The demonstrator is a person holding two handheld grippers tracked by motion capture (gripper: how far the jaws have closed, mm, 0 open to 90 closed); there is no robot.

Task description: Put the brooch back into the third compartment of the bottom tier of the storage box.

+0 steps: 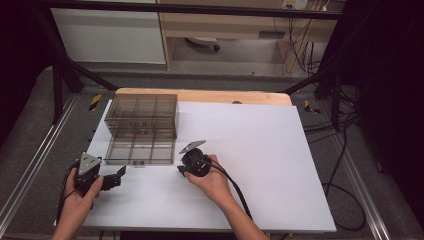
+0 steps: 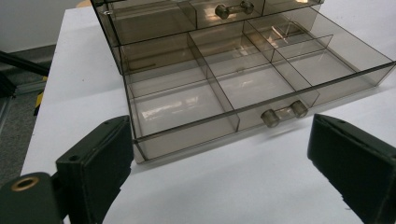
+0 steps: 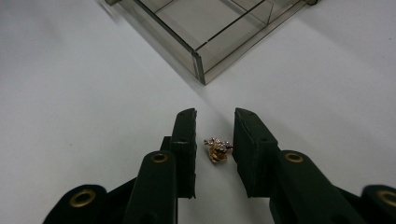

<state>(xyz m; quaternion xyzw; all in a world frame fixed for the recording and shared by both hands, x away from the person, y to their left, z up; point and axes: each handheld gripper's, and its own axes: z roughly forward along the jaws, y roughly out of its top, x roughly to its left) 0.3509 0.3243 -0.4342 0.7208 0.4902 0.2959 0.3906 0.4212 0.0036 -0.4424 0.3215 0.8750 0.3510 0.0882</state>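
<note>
A: Your left tongs hover near the worktop's front left corner, spread wide with nothing between them, facing the pulled-out drawer of the smoky organiser.

B: And your right tongs?

A: Narrowed around a small gold trinket lying on the worktop just off the drawer's front corner. It touches one pad, but the other stands clear, so it is not pinched.

Laboratory recording station, white board laid over a wooden table, black metal frame around it, loose cables on grey floor, plain cabinets behind
</note>
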